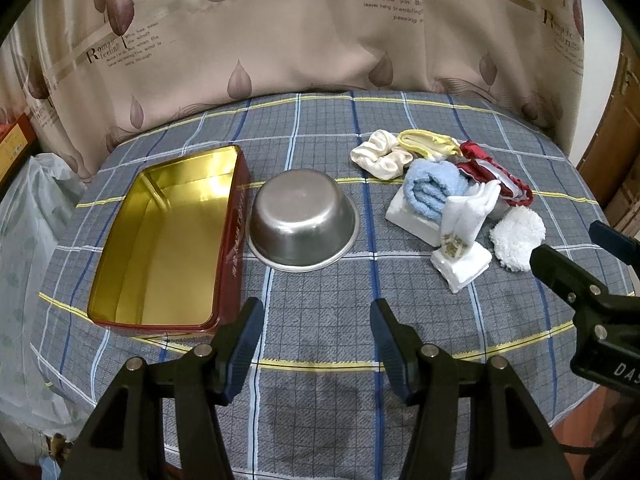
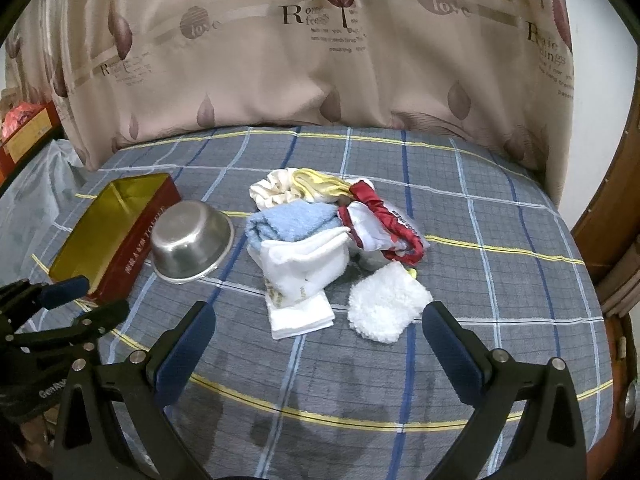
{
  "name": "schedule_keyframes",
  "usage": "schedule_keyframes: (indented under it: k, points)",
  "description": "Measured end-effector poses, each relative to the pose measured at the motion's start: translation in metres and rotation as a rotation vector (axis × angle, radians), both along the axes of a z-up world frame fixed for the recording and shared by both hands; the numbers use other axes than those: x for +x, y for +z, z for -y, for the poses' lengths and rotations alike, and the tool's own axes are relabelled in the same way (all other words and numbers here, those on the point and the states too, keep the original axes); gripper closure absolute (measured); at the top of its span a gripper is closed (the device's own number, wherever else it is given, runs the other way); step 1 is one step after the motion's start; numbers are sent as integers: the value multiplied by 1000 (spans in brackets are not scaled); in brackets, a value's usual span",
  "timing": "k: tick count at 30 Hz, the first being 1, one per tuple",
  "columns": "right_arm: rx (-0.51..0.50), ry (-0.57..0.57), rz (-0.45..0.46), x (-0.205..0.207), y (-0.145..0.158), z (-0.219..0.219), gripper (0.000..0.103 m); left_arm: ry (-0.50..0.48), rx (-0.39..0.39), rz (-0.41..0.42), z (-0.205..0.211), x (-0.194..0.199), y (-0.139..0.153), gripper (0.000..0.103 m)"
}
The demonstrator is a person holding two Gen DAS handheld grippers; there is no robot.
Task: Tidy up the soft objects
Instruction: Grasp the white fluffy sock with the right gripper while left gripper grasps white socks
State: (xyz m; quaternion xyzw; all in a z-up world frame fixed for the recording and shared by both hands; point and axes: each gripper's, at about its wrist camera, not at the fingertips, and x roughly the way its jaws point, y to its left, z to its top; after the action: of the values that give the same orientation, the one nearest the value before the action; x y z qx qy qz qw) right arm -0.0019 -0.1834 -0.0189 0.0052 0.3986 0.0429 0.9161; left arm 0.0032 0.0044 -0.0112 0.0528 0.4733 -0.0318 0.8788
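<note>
A pile of soft things lies on the checked cloth: a cream scrunchie (image 1: 382,158), a yellow cloth (image 1: 428,142), a rolled blue towel (image 1: 434,190), a folded white towel (image 1: 462,248), a red-edged cloth (image 1: 496,178) and a fluffy white pad (image 1: 518,238). From the right wrist I see the blue towel (image 2: 292,224), white towel (image 2: 300,280) and pad (image 2: 384,306). An open red tin (image 1: 168,240) with a gold inside sits at the left. My left gripper (image 1: 316,316) hangs open over bare cloth in front of the bowl. My right gripper (image 2: 318,322) is open, just short of the pad.
A steel bowl (image 1: 304,220) stands upside down between the tin and the pile. A printed curtain (image 1: 280,40) hangs behind the table. A plastic bag (image 1: 28,220) sits off the left edge. Wooden furniture (image 2: 608,248) is at the right.
</note>
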Motion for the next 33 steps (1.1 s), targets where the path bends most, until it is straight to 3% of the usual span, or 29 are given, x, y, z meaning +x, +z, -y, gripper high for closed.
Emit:
schedule_keyframes:
  k: [12, 19, 26, 32, 33]
  points:
    - [-87, -8, -61, 6, -31, 44, 1, 3, -6, -17, -4, 8, -10, 46]
    - [-30, -71, -125, 31, -58, 68, 3, -39, -6, -26, 5, 17, -18, 46]
    - [6, -101, -150, 63, -78, 74, 14, -107, -2, -31, 20, 31, -25, 46]
    - [37, -81, -170, 82, -87, 71, 31, -179, -26, -52, 35, 42, -31, 46]
    - [49, -75, -169, 84, -87, 71, 37, -193, -34, -59, 39, 44, -32, 46]
